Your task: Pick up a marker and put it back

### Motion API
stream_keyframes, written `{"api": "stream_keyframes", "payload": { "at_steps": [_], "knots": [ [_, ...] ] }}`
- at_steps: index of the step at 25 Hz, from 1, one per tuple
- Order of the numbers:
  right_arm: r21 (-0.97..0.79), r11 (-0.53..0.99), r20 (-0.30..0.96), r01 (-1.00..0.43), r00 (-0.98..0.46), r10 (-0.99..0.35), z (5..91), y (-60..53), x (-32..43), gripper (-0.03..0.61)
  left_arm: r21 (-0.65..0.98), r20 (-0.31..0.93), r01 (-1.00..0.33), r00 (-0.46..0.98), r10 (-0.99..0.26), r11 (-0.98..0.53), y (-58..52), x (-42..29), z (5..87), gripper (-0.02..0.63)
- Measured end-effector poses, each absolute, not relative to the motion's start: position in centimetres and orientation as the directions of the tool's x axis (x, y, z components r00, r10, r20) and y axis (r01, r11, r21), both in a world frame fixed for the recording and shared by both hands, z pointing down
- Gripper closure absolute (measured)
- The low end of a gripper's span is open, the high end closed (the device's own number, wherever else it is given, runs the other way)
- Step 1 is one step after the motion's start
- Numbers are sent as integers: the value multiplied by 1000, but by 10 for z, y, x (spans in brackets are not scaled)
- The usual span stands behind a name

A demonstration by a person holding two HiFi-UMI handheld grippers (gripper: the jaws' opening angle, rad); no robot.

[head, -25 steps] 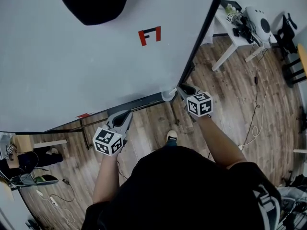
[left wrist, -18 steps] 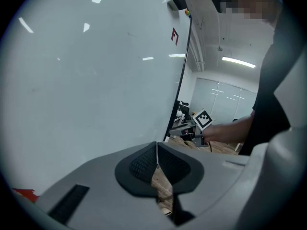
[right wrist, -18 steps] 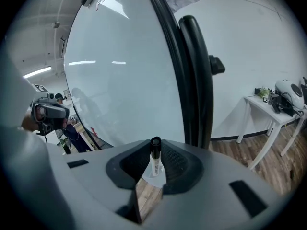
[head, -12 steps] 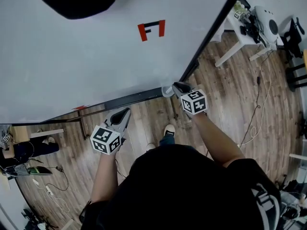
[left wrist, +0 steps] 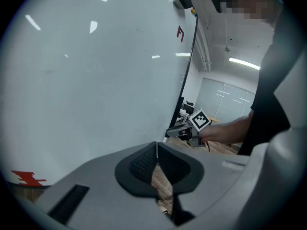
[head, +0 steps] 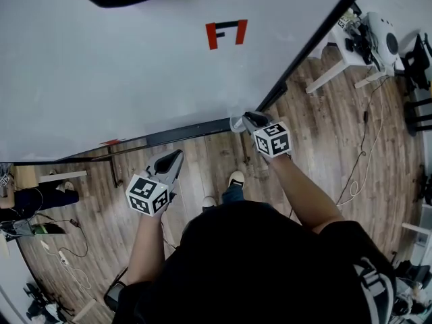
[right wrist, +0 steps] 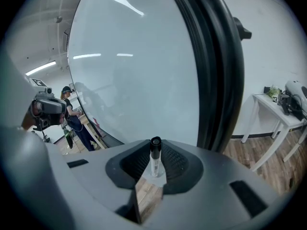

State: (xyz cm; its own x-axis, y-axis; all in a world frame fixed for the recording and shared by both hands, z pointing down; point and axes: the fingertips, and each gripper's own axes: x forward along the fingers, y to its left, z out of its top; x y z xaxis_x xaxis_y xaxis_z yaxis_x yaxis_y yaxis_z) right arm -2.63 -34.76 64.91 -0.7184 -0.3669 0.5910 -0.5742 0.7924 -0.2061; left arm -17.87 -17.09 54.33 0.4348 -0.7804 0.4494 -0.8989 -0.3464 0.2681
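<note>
Marker, black cap toward 12 o'clock, stands between the pads of the right gripper. Whiteboard spans 12 o'clock. The right gripper, at 2 o'clock from the left gripper, grasps the marker, its jaws just opened slightly wider. The left gripper is clenched on nothing.

Right gripper with marker sunk lower along whiteboard edge.
</note>
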Motion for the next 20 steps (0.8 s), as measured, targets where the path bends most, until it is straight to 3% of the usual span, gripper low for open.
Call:
{"api": "stream_keyframes", "payload": {
  "at_steps": [11,20],
  "knots": [
    [-147,787,591,-599,-692,-416,630,-358,-10,457,255,434,-902,430,-792,-350,-157,-179,534,594],
    [-109,761,521,-640,-688,-504,576,-353,12,454,233,395,-891,453,-799,-390,-146,-174,516,594]
  ]
}}
